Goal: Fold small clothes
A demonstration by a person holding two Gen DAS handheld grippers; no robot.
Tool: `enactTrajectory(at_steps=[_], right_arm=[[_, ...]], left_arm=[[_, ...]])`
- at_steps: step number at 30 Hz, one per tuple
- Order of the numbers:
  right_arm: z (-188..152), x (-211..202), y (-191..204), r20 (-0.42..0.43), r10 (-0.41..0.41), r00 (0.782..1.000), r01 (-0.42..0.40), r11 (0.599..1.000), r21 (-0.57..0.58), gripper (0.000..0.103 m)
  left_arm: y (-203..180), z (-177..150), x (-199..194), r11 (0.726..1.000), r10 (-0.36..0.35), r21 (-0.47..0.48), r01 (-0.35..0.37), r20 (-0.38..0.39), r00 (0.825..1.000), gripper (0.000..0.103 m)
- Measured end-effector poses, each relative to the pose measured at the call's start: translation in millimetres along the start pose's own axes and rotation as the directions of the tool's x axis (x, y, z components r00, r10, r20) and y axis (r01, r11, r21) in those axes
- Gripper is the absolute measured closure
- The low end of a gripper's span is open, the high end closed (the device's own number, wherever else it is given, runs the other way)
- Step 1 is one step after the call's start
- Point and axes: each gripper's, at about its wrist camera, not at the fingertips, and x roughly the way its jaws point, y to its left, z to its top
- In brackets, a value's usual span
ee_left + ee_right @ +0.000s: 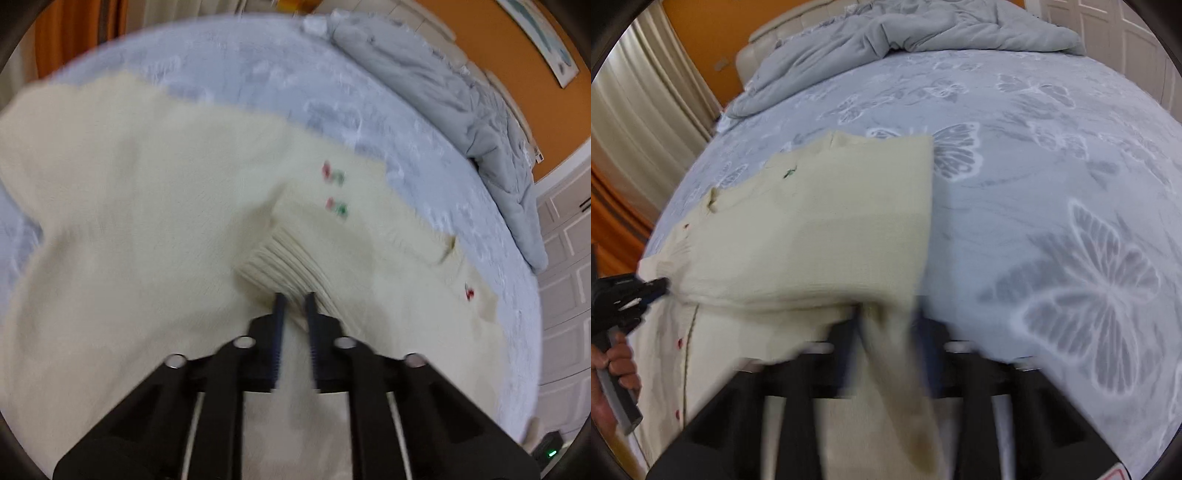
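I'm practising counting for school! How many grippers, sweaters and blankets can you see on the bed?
Grippers: 2, the left gripper and the right gripper
Cream sweaters: 1, the cream sweater, pinched in both sets of jaws
Grey blankets: 1, the grey blanket, crumpled at the head of the bed
Total: 4

The sweater [147,206] was cream knit, with small red and green marks on its front and ribbed cuffs. It lay partly folded, one flap doubled over the body with a straight far-right edge. Its near edge was lifted, and a ribbed cuff [273,266] was raised at its left side.
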Motion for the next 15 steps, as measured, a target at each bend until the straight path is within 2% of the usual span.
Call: enactTrajectory(at_steps=[2,4,5,6,7,8,9,10,11,12,14,15], right_arm=[[8,-22,-7,0.1,0.075,0.992,-0.08,0.996,0.046,0.087],[3,-28,-13,0.144,0.08,0.986,-0.09,0.994,0.063,0.087],[-3,-15,-17,0.104,0.046,0.994,-0.052,0.997,0.062,0.086],[-8,8,-21,0.02,0.013,1.0,-0.014,0.998,0.064,0.086],[-17,12,-26,0.044,0.027,0.999,-0.031,0.996,0.081,0.087],[-16,6,-25,0.05,0.018,0.999,-0.022,0.996,0.087,0.081],[-14,0,-22,0.033,-0.014,0.999,0.011,0.996,0.094,0.071],[-15,-13,-17,0.045,-0.04,0.998,0.035,0.994,0.103,0.07],[-18,-29,-13,0.077,-0.038,0.996,0.03,0.994,0.104,0.07],[-24,-43,-9,0.103,-0.02,0.994,0.01,0.996,0.094,0.064],[-46,-71,2,0.122,-0.016,0.992,0.01,0.999,0.05,0.052],[-58,-82,6,0.121,-0.019,0.992,0.016,0.999,0.031,0.049]], left_arm=[[-8,6,-20,0.998,0.007,0.061,-0.015,0.122,0.992,0.103],[-5,10,-19,0.996,0.025,0.078,-0.036,0.139,0.99,0.103],[-2,8,-6,0.992,0.065,0.104,-0.076,0.104,0.992,0.103],[2,5,10,0.987,0.101,0.122,-0.108,0.059,0.993,0.103],[8,1,20,0.985,0.105,0.135,-0.11,0.038,0.994,0.103],[9,-3,14,0.98,0.091,0.172,-0.105,0.085,0.992,0.103],[9,-4,8,0.977,0.091,0.186,-0.108,0.096,0.991,0.102],[13,-5,2,0.981,0.065,0.179,-0.079,0.087,0.994,0.099],[24,-3,-10,0.989,0.009,0.145,-0.02,0.072,0.997,0.093],[40,-2,-24,0.995,-0.037,0.099,0.029,0.087,0.995,0.088],[73,5,-48,1.0,-0.027,0.017,0.025,0.146,0.989,0.04],[94,9,-58,1.0,-0.005,-0.025,0.009,0.172,0.985,0.035]])
